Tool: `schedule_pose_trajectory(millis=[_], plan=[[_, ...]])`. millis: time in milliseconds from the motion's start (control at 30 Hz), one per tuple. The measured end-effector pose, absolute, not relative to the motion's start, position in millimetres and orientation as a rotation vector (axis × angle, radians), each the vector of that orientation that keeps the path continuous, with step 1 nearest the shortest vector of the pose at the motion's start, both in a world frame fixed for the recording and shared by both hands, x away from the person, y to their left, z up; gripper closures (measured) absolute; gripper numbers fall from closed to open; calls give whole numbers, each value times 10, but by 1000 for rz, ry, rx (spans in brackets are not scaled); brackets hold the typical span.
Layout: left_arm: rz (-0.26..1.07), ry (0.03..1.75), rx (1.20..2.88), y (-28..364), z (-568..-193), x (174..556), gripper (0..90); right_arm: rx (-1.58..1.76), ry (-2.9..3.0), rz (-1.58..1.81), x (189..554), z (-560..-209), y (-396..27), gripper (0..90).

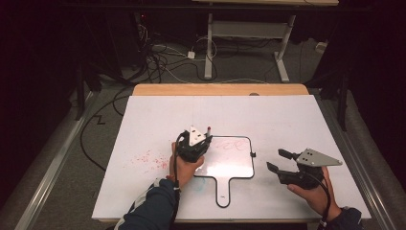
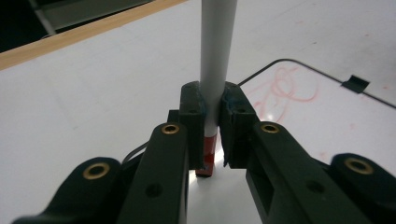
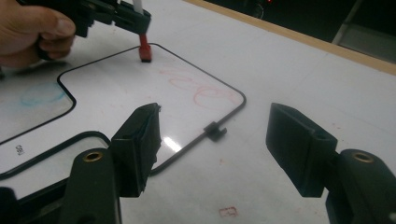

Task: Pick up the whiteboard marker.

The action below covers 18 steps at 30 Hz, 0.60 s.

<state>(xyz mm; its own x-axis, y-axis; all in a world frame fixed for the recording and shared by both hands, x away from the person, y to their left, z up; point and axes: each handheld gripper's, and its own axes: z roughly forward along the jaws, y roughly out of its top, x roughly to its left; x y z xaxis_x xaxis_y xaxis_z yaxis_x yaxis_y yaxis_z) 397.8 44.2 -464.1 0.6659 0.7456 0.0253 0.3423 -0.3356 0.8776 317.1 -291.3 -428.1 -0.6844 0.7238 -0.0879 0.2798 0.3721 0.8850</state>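
The left gripper has its jaws clenched on a white marker, held upright with its red tip down at the paddle-shaped whiteboard, near the board's ten o'clock corner. Faint red scribbles lie on the board at about three o'clock from the tip. The right gripper rests on the white worktop at three o'clock of the board, its jaws released with nothing between them
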Motion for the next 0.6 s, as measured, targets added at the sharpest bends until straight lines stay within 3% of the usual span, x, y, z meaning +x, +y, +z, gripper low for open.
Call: schedule_pose_trajectory(millis=[400, 600], plan=[[469, 720, 1995, -156, -4593, 3979, 787, 875, 2169, 1251, 3186, -4291, -2978, 363], [499, 732, 2017, -18, -4580, 4019, 787, 891, 2159, 1243, 3167, -4283, -3014, 362]])
